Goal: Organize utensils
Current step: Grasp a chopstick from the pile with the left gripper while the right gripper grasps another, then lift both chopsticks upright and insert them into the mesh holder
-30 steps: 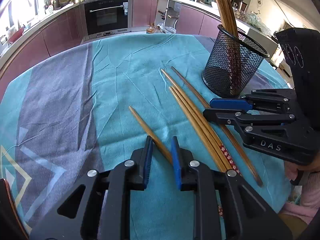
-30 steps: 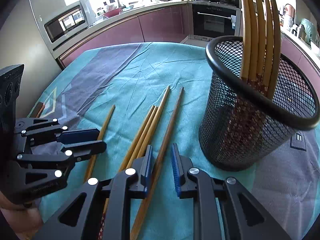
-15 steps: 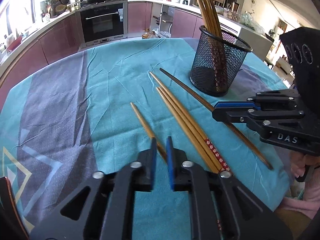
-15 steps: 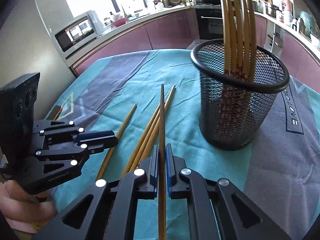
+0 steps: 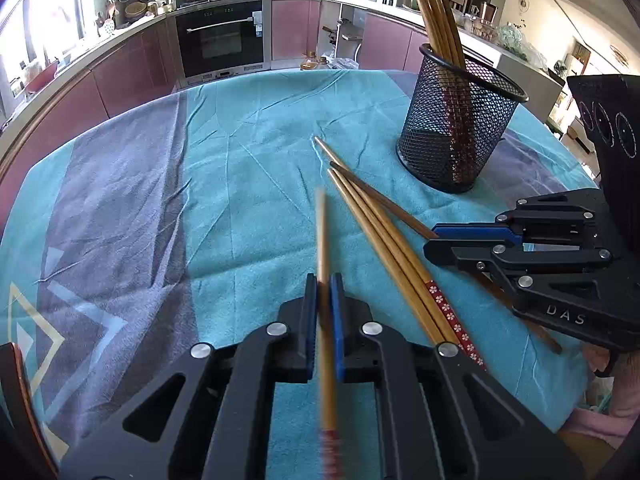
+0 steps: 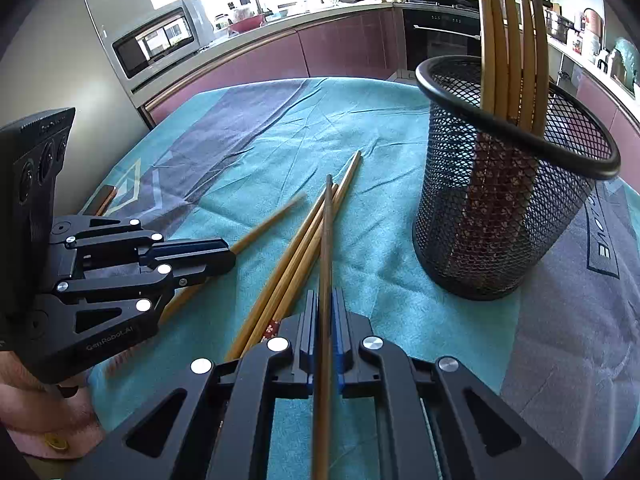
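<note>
Chopsticks in both grippers; left gripper (image 5: 324, 280) is clamped on a pale chopstick (image 5: 322, 236), motion-blurred, its tip raised off the cloth; right gripper (image 6: 325, 300) is pinched tight on a darker chopstick (image 6: 327, 232) running straight ahead over the loose bundle; three loose chopsticks (image 5: 384, 240) lie together on the teal tablecloth (image 5: 248, 152) between the two grippers, their flower-printed red ends toward the person; mesh holder (image 6: 512, 200) stands upright ahead and right of the right gripper, several chopsticks (image 6: 512, 40) already standing in it, leaning on its rim; holder sits well clear of the loose bundle, with bare cloth between; left of the left gripper the cloth is open and wrinkled, grey band (image 5: 116, 200) with pale diamond lines; far table edge curves below the kitchen cabinets (image 5: 132, 76); near-right edge drops beside a pink sleeve (image 5: 612, 420); writing: "DAS" on the right gripper body in the left wrist view, "GenRobot.AI" on the left gripper body (image 6: 108, 338) in the right wrist view; black letters printed on the grey cloth patch (image 6: 600, 240) right of the holder, sideways, cannot read them.
</note>
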Demonstrator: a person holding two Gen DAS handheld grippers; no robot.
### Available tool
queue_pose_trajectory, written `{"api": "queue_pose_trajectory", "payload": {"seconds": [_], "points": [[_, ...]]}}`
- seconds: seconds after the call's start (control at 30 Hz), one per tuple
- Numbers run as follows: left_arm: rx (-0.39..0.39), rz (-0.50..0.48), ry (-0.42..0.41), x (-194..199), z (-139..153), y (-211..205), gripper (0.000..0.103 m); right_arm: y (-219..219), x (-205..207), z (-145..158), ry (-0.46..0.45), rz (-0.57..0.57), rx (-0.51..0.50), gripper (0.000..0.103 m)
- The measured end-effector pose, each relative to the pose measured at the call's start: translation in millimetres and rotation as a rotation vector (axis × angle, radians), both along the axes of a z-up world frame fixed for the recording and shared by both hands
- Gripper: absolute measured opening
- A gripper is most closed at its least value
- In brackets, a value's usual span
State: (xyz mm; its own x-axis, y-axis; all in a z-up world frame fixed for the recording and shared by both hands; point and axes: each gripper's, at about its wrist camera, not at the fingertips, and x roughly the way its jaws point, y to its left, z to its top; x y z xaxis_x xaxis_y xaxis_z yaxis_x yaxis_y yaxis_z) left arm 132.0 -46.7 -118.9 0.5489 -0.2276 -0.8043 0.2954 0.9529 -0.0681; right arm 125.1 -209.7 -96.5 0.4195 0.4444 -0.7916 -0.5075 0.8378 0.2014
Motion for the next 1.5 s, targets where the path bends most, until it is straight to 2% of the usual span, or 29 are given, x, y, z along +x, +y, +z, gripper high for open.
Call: {"api": "queue_pose_trajectory", "payload": {"seconds": [0.23,0.53,0.73,1.3,1.5], "points": [[-0.044,-0.015,-0.05,-6.1,23.5,6.0,0.007,-14.1,-14.5,22.5,-0.074,0.001,0.065,0.006],[-0.19,-0.128,-0.151,-20.1,88.4,12.3,0.007,-42.4,-36.1,71.8,-0.232,-0.032,0.166,0.006],[-0.249,-0.199,-0.229,-29.6,127.4,10.9,0.007,-60.0,-39.4,97.7,-0.311,-0.071,0.215,0.006],[-0.342,-0.211,-0.409,3.8,206.8,-12.3,0.007,-90.8,-18.3,175.8,-0.487,-0.13,0.245,0.006],[-0.328,-0.213,-0.46,15.2,221.0,-32.7,0.007,-99.0,-6.3,182.1,-0.514,-0.165,0.232,0.006]]}}
